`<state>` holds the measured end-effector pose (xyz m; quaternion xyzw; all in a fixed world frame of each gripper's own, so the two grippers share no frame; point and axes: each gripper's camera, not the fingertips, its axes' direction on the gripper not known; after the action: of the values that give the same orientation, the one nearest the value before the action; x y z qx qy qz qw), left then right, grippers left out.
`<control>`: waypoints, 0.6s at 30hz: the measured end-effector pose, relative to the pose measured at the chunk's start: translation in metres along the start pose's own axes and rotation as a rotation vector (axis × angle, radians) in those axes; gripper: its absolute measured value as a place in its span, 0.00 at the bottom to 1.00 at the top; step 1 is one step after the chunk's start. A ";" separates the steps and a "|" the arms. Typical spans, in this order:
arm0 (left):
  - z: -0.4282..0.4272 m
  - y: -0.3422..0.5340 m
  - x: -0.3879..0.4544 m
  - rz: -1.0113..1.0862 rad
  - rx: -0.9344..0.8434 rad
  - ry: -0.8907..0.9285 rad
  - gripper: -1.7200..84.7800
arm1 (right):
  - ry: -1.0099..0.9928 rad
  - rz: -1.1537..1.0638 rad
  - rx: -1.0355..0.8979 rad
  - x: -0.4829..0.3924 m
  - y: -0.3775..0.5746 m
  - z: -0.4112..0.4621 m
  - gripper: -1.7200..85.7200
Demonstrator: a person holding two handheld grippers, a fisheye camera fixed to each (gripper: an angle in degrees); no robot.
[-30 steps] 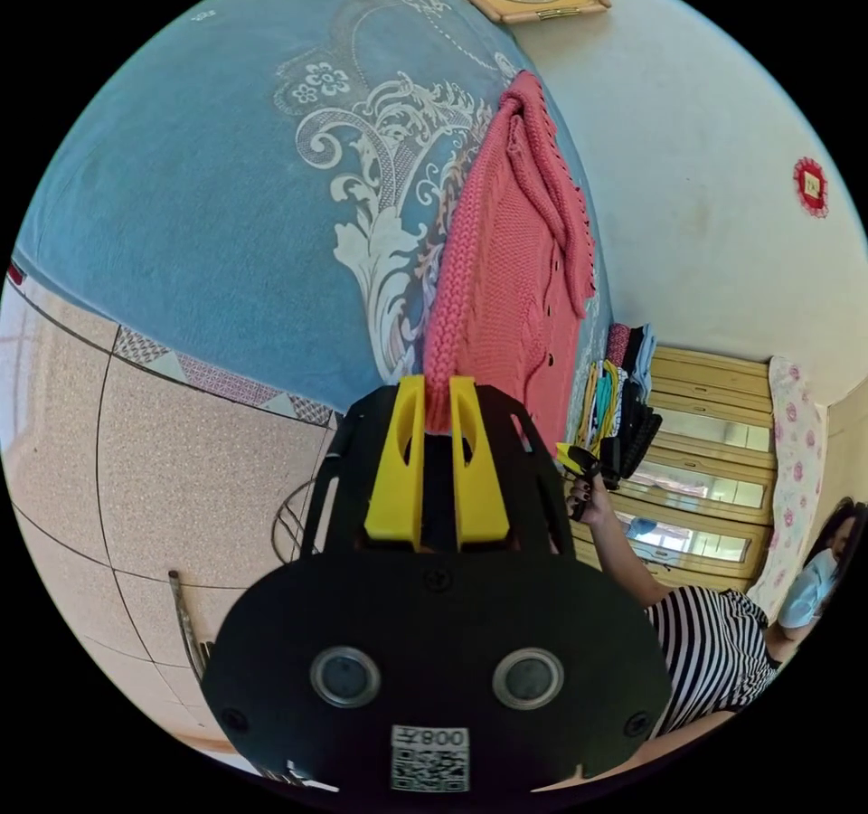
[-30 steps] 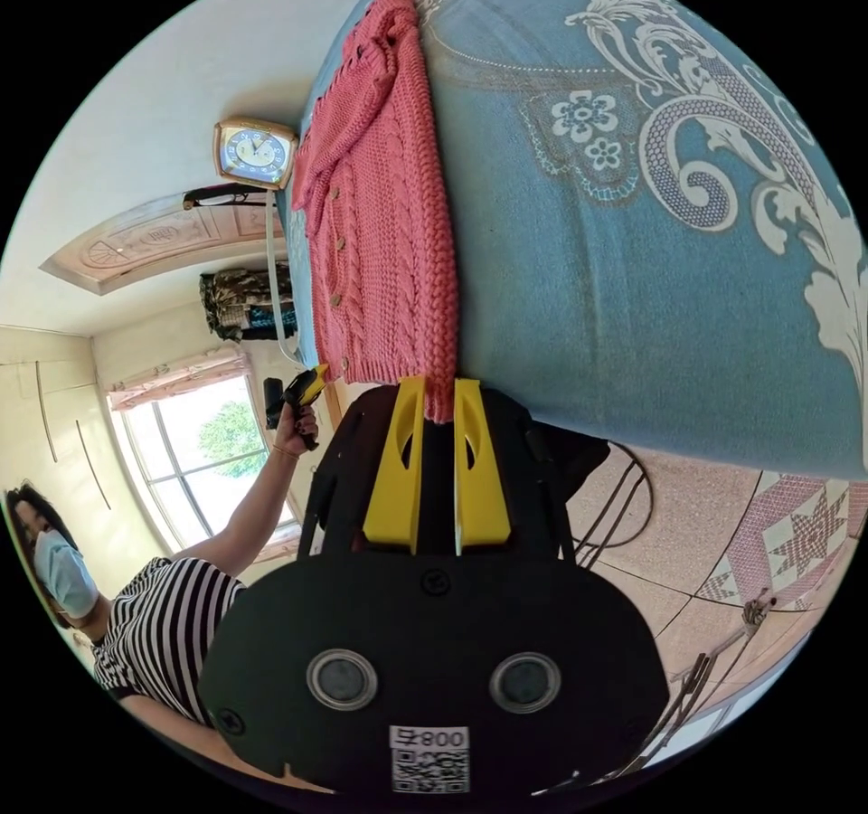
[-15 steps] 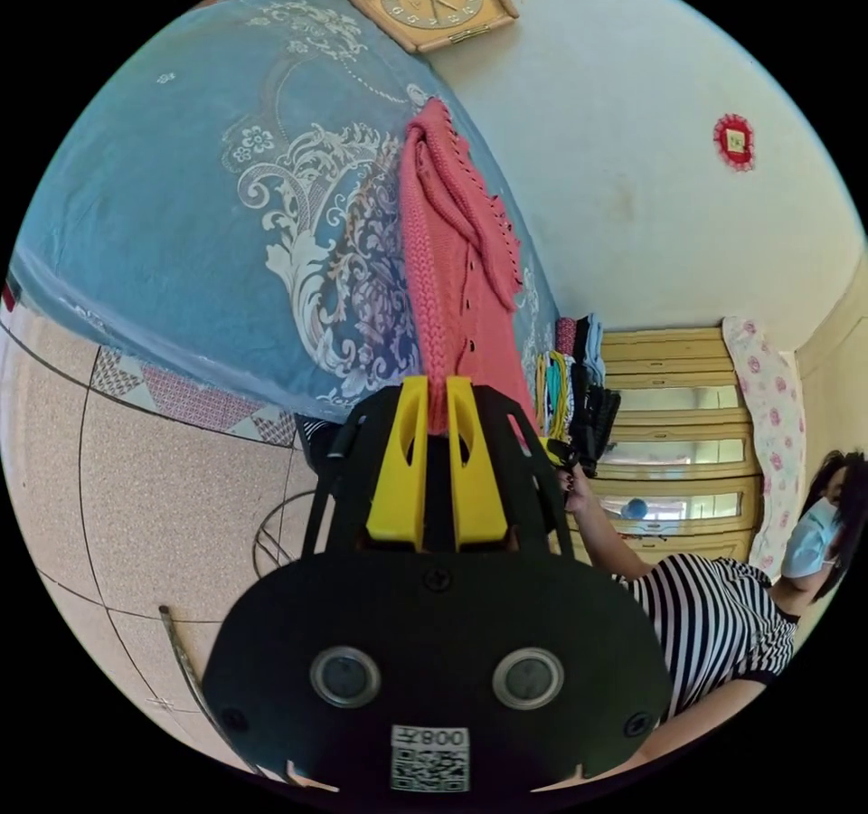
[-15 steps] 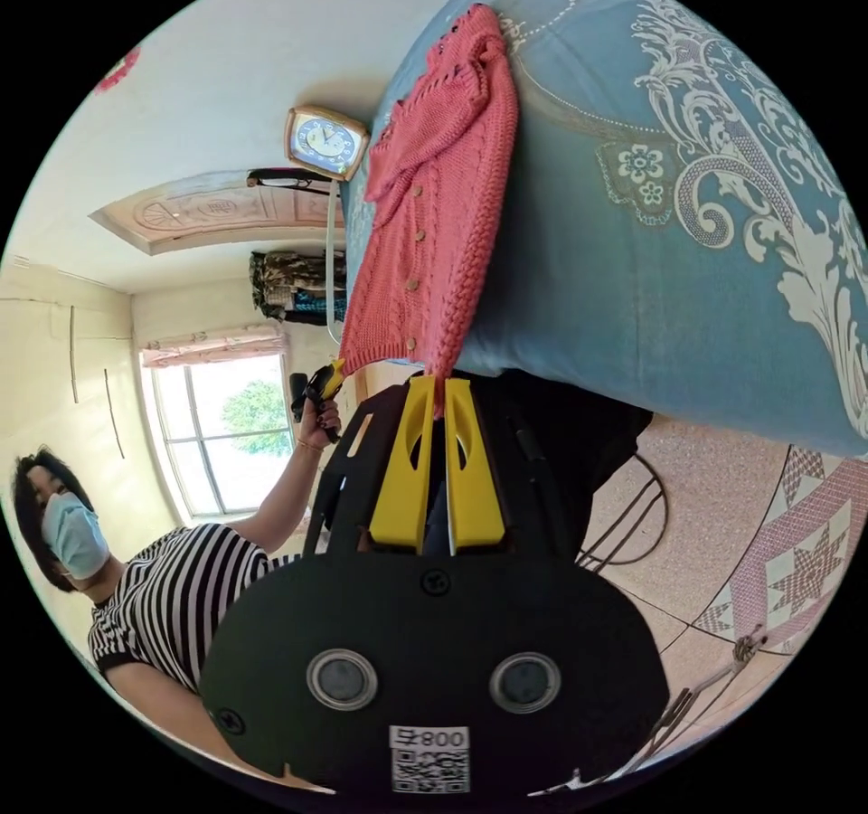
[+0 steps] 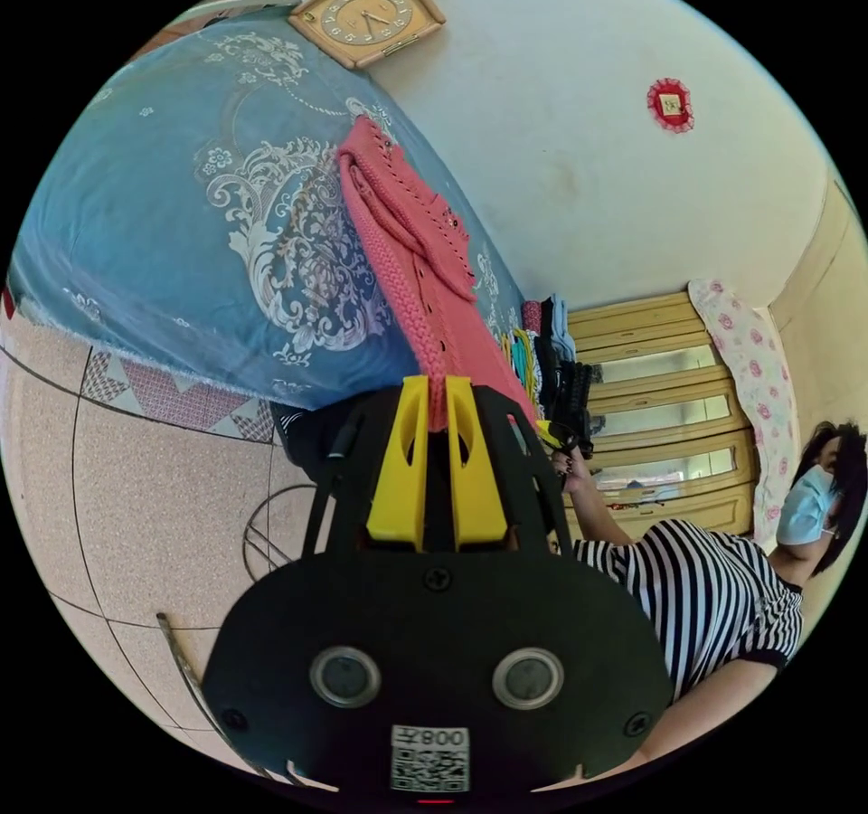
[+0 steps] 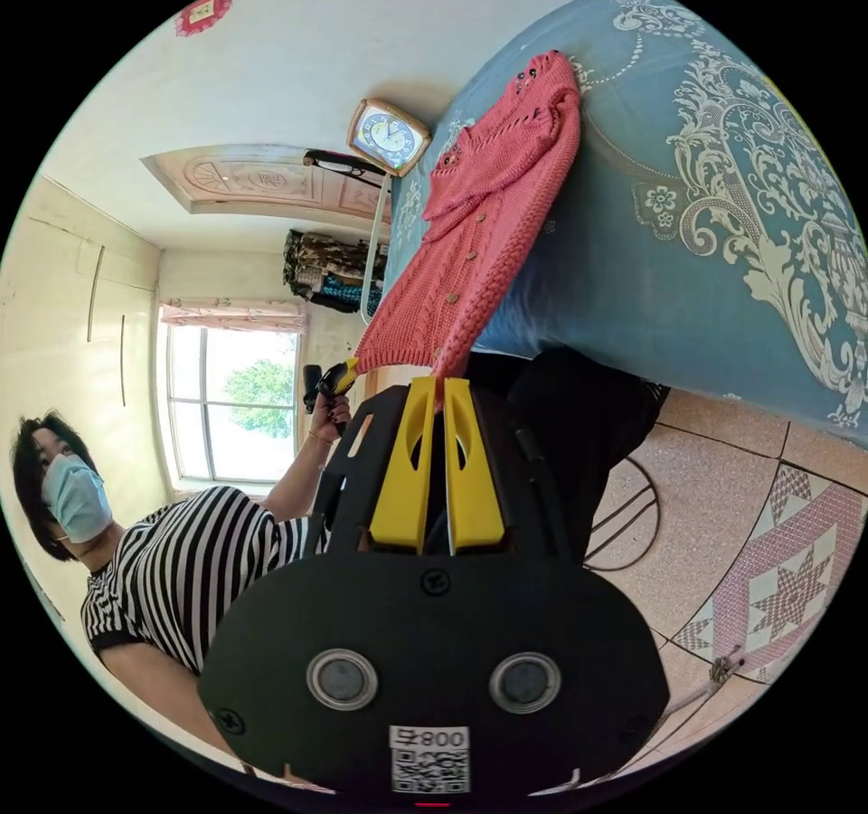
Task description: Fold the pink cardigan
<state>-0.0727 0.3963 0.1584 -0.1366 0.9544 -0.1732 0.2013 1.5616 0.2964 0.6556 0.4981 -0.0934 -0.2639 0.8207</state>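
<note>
The pink cable-knit cardigan (image 5: 411,244) lies on a blue patterned bedspread (image 5: 163,208), its hem end raised off the bed edge. My left gripper (image 5: 438,391) is shut on one hem corner, the yellow jaws pressed on the knit. In the right gripper view the cardigan (image 6: 488,235) stretches from the bed to my right gripper (image 6: 437,391), shut on the other hem corner. The other gripper (image 6: 333,382) appears in the person's hand, touching the hem's far corner. The sleeves are folded over the buttoned front.
The bedspread (image 6: 723,208) hangs over a tiled floor (image 5: 136,488). A clock (image 5: 366,14) hangs on the wall. A stack of folded clothes (image 5: 551,353) sits on the bed. A wooden cabinet (image 5: 669,434) stands behind. The person in a striped shirt (image 6: 190,570) stands by a window (image 6: 231,407).
Both grippers have pulled back and up from the bed with the hem still held, lifting the cardigan's lower end off the bedspread. Both views have tilted as the hands moved.
</note>
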 end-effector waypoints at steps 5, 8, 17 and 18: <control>-0.024 0.048 0.021 0.003 0.004 0.012 0.05 | -0.023 -0.021 -0.015 -0.009 0.039 -0.003 0.03; -0.039 0.074 0.030 0.003 0.011 0.015 0.05 | -0.040 -0.026 -0.027 -0.012 0.061 -0.003 0.02; -0.070 0.128 0.043 0.009 0.035 0.026 0.03 | 0.033 -0.046 -0.011 -0.017 0.108 -0.006 0.03; -0.072 0.130 0.044 0.011 0.040 0.025 0.03 | 0.041 -0.046 0.012 -0.016 0.108 -0.008 0.03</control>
<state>-0.1670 0.5189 0.1558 -0.1251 0.9539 -0.1929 0.1929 1.5881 0.3502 0.7474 0.5101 -0.0666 -0.2721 0.8132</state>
